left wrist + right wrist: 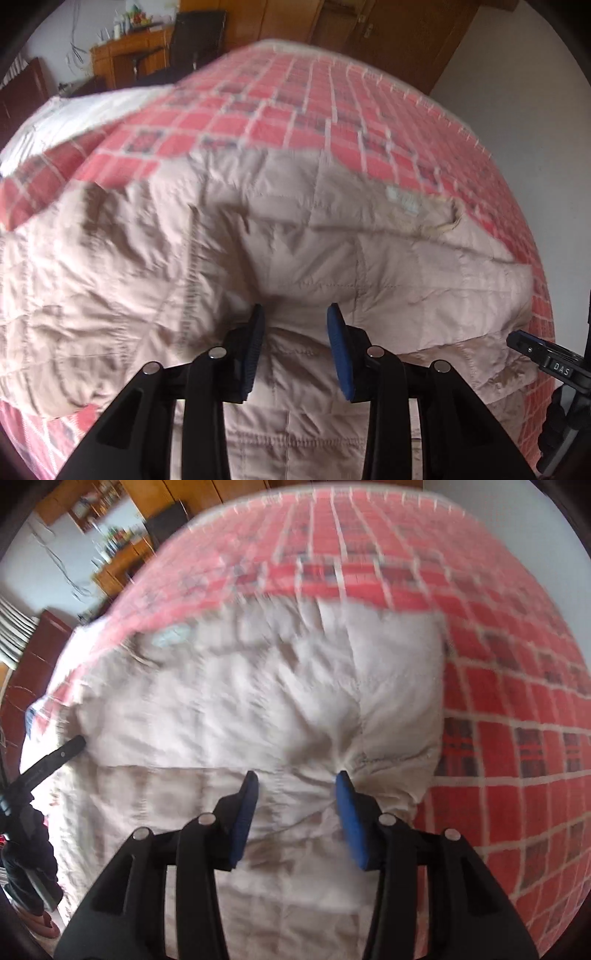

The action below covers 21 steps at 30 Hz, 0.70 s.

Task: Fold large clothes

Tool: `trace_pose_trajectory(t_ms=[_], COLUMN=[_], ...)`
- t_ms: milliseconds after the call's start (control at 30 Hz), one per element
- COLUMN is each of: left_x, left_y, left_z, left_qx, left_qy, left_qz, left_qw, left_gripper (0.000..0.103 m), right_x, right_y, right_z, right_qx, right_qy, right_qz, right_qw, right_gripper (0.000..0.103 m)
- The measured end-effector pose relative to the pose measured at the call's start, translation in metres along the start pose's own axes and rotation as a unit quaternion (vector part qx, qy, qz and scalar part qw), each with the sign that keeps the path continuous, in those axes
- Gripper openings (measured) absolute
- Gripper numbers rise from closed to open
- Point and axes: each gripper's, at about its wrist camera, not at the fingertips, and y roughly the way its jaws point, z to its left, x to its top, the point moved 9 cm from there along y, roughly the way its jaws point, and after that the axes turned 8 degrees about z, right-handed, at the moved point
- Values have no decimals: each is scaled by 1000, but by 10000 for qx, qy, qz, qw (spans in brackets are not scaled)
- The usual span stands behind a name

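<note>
Across the checked bed (332, 96) the quilted beige jacket (258, 229) is lying partly folded. Left gripper (295, 314) and right gripper (297, 781) are hovering spread, holding nothing. It is looking soft, puffy and light; pinching a stitched hem should hold best.

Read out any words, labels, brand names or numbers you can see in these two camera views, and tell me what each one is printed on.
"DAS": white letters on a black tag on the right gripper, seen at the edge of the left wrist view.
The pale label at the collar of the quilted beige coat: too blurred to read in either view.
Bottles and boxes on the wooden desk: too small to read.
</note>
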Motion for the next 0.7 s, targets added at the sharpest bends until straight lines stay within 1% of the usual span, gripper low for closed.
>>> trace_pose_trajectory(t_ms=[33,100,133,167,200,267,333,367,400,467,533,633,667,700], left_x=[1,1,0,-3,-7,-21,-33,-40,-43,-43,-41,-39,-37,-36], left_y=[-11,-22,-23,-20,-16,1,17,27,34,37,38,33,26,17], left_z=[-1,-10,-16,-26,-33,-43,-44,-41,-39,-37,-37,-36,-33,-30], left_qx=[34,-43,-125,-241,-279,-64,156,195,125,52,56,-32,-79,-119], left_qy=[27,93,127,177,239,470,611,578,510,481,457,359,276,215], left_qz=[-152,-242,-210,-135,-41,245,430,544,582,512,538,570,544,481], left_qw=[9999,9997,9996,9995,9993,9986,9971,9967,9969,9975,9975,9977,9981,9985], left_gripper=[42,42,42,42,43,43,43,43,43,43,43,43,43,43], right_x=[-1,-3,-4,-7,-11,-19,-28,-31,-34,-32,-31,-31,-30,-31], right_y=[-8,-16,-14,-11,-4,6,23,32,42,48,49,42,36,23], right_z=[5,22,30,37,45,55,55,54,51,48,48,50,54,59], right_qx=[87,347,469,532,538,495,355,361,411,479,409,407,476,665], right_qy=[-27,-96,-104,-100,-140,-285,-300,-246,-155,-88,-142,-170,-155,-153], right_qz=[-82,-86,-7,99,195,286,502,590,674,673,711,704,636,487], right_qw=[9999,9993,9988,9985,9983,9980,9977,9973,9968,9965,9965,9965,9967,9965], right_gripper=[46,46,46,46,46,45,45,45,45,45,45,45,46,47])
